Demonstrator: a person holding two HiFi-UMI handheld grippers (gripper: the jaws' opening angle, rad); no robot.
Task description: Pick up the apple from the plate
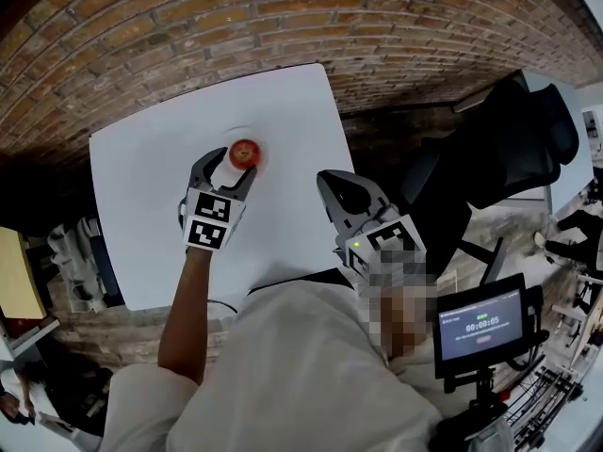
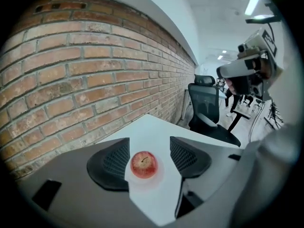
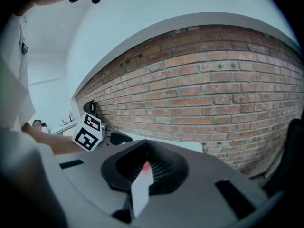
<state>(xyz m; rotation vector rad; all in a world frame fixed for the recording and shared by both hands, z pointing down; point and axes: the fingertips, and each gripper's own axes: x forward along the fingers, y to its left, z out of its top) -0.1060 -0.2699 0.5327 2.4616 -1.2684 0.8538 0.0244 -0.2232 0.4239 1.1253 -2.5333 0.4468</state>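
Red brick wall point(image 1: 283, 17) is backing a white square table point(image 1: 151, 215), where a shallow white plate point(image 2: 159, 174) is holding a glossy red apple point(image 2: 143, 164), stem up. The left gripper point(image 1: 229, 170) is standing open, jaws flanking the apple without touching; the right gripper point(image 1: 330, 182) is hanging closed and empty.

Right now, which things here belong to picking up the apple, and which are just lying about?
For the job: apple; plate under it; left tongs, open.
Lying about: black office chair; timer screen on its stand.
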